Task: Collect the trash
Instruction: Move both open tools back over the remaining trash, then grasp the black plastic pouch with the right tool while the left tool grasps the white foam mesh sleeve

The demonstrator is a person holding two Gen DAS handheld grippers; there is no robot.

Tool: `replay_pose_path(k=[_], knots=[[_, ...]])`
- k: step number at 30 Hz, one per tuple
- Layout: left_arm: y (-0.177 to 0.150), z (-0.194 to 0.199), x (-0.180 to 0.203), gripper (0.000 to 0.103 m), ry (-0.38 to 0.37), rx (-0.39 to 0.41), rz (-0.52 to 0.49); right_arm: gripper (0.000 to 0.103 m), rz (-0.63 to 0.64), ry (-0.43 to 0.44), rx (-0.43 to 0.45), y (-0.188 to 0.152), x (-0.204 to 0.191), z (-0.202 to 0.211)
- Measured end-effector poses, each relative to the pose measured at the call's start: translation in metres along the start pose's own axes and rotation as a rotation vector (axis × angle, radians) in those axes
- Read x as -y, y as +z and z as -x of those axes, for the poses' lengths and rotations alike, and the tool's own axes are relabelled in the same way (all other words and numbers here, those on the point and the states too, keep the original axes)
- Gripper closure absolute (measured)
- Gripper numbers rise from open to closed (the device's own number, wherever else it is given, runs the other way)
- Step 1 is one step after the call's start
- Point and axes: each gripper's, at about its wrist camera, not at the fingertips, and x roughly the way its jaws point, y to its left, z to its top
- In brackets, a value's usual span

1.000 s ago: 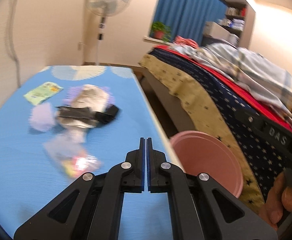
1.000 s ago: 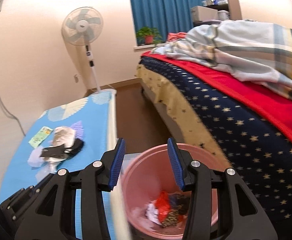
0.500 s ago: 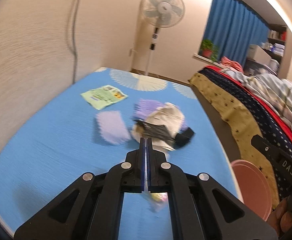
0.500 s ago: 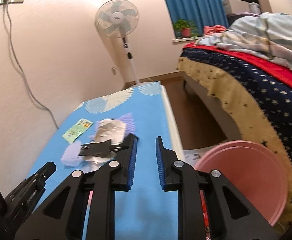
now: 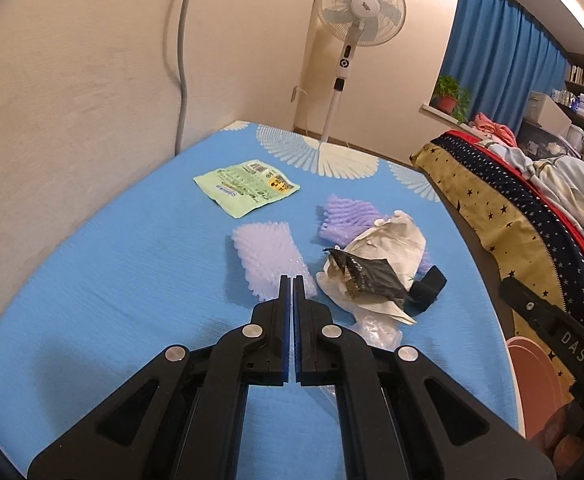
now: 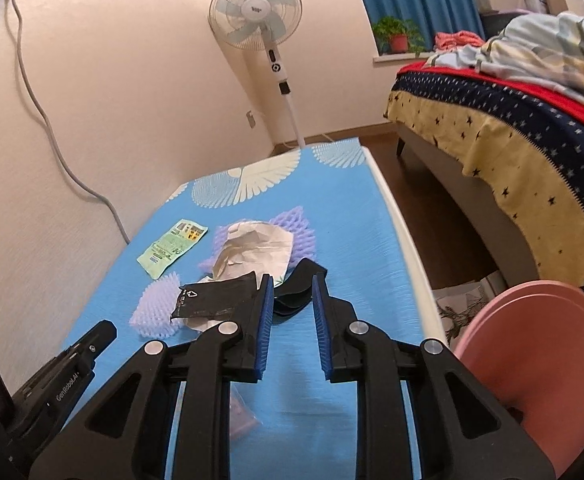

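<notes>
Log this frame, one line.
left gripper: shut, empty | right gripper: jaws apart, empty | crumpled black plastic wrapper: on blue mat

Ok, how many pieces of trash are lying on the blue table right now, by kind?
Foam nets: 2 (pale foam net, purple foam net)
Green wrapper: 1
Crumpled white paper: 1
Black pouch: 1
Black strap: 1
Clear plastic bag: 1
Total: 7

light: warm, indoor, bright strip upper right | focus: sharp | edges: fisheye-bent, dark corners
</notes>
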Motion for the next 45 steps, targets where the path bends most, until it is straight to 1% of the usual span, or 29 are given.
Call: replay_pose_path(k=[1, 3, 4, 5, 6, 7, 8, 17, 22, 25, 26, 27, 28, 29, 34, 35, 40, 45], knots=[[0.001, -0.002, -0.001, 0.102, 0.002, -0.004, 0.002, 0.082, -0.002, 0.005, -0.018, 0.000, 0.000, -0.007], [0.003, -0.008, -0.003, 0.101, 0.009, -0.016, 0.010, 0.075, -0.009, 0.005, -0.037, -0.001, -0.002, -0.016], [0.005, -0.009, -0.004, 0.097, 0.012, -0.020, 0.013, 0.073, -0.014, 0.006, -0.042, -0.001, -0.002, -0.019], [0.006, -0.011, -0.005, 0.088, 0.016, -0.024, 0.019, 0.069, -0.020, 0.011, -0.054, -0.001, -0.002, -0.025], [0.007, -0.014, -0.007, 0.083, 0.019, -0.029, 0.028, 0.067, -0.022, 0.013, -0.060, -0.001, -0.002, -0.028], [0.008, -0.016, -0.009, 0.074, 0.022, -0.032, 0.035, 0.066, -0.025, 0.016, -0.071, 0.000, -0.003, -0.033], [0.008, -0.019, -0.010, 0.073, 0.024, -0.035, 0.040, 0.065, -0.028, 0.017, -0.079, 0.000, -0.003, -0.038], [0.012, -0.042, -0.021, 0.072, 0.040, -0.092, 0.094, 0.064, -0.050, 0.012, -0.150, 0.000, -0.004, -0.069], [0.009, -0.051, -0.018, 0.072, 0.023, -0.128, 0.093, 0.065, -0.044, 0.019, -0.176, -0.005, -0.006, -0.077], [0.008, -0.051, -0.014, 0.073, 0.027, -0.127, 0.078, 0.074, -0.050, 0.030, -0.181, -0.005, -0.004, -0.078], [0.008, -0.051, -0.013, 0.077, 0.025, -0.131, 0.073, 0.079, -0.048, 0.032, -0.179, -0.005, -0.004, -0.078], [0.007, -0.052, -0.013, 0.082, 0.018, -0.135, 0.069, 0.081, -0.044, 0.031, -0.177, -0.006, -0.005, -0.077], [0.007, -0.052, -0.012, 0.090, 0.014, -0.139, 0.066, 0.082, -0.038, 0.030, -0.173, -0.006, -0.005, -0.076], [0.006, -0.051, -0.011, 0.091, 0.011, -0.140, 0.062, 0.086, -0.036, 0.031, -0.171, -0.006, -0.006, -0.075], [0.012, -0.039, -0.004, 0.093, 0.016, -0.101, 0.034, 0.093, -0.022, 0.024, -0.141, -0.001, -0.004, -0.061], [0.013, -0.037, -0.003, 0.093, 0.018, -0.094, 0.030, 0.098, -0.018, 0.022, -0.134, 0.001, -0.003, -0.057], [0.019, -0.021, 0.001, 0.093, 0.015, -0.062, 0.012, 0.100, -0.001, 0.006, -0.095, 0.010, 0.000, -0.032], [0.023, 0.000, 0.005, 0.093, 0.001, -0.031, -0.010, 0.101, 0.031, -0.002, -0.057, 0.017, 0.000, 0.003]])
